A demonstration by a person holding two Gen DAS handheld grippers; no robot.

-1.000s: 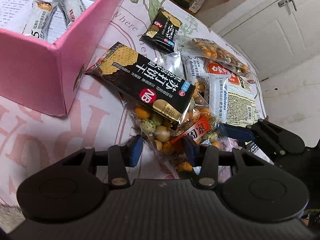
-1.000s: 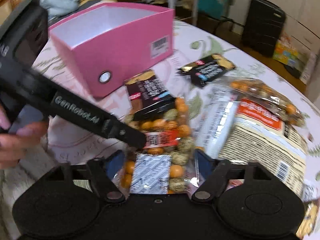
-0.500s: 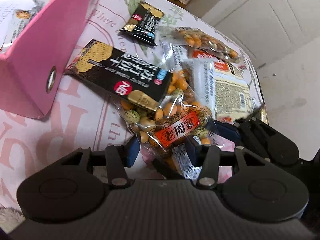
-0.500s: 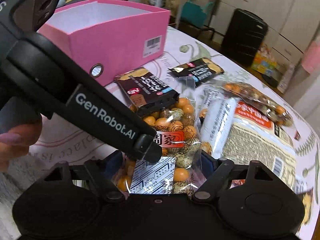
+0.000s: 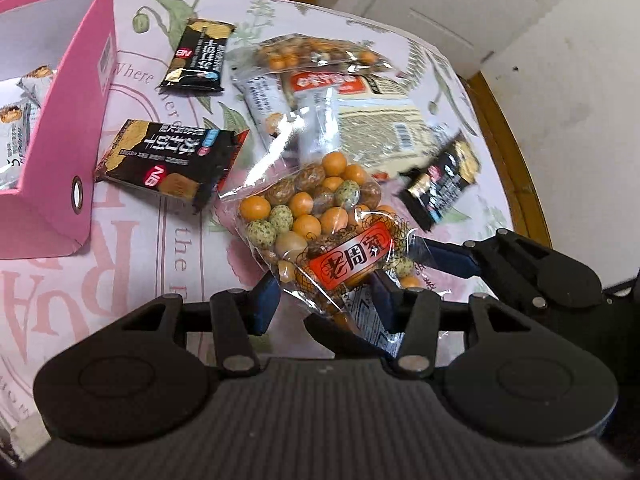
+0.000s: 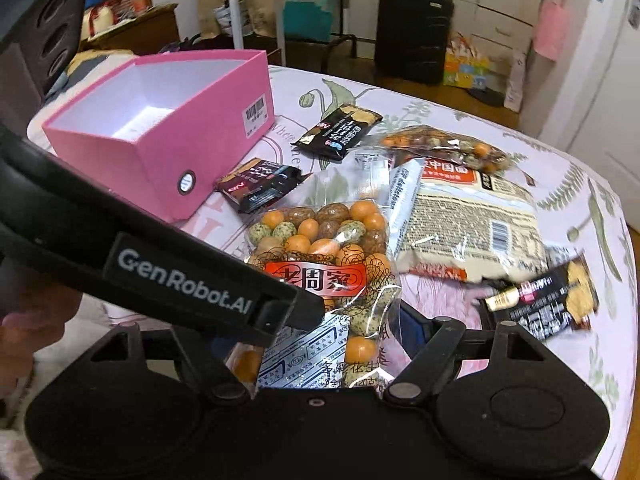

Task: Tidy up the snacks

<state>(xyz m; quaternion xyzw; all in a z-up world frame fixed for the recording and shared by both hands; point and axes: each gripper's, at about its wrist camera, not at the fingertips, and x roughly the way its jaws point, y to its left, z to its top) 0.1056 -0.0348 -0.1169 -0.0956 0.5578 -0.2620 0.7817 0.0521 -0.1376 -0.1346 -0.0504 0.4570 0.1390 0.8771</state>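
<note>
Clear bag of coated peanuts lifted off the floral tablecloth, left gripper and right gripper each half-closed around its lower end, grip seemingly firm, pink box behind

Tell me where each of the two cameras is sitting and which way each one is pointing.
Left wrist: on the left gripper, looking down across the table at the peanut bag between its jaws, the pink box at left; the right gripper shows.
Right wrist: on the right gripper, facing over the table into the room, the peanut bag between its jaws; the left gripper and a hand show.
Shared: peanut bag, pink box, black cracker packs.
</note>
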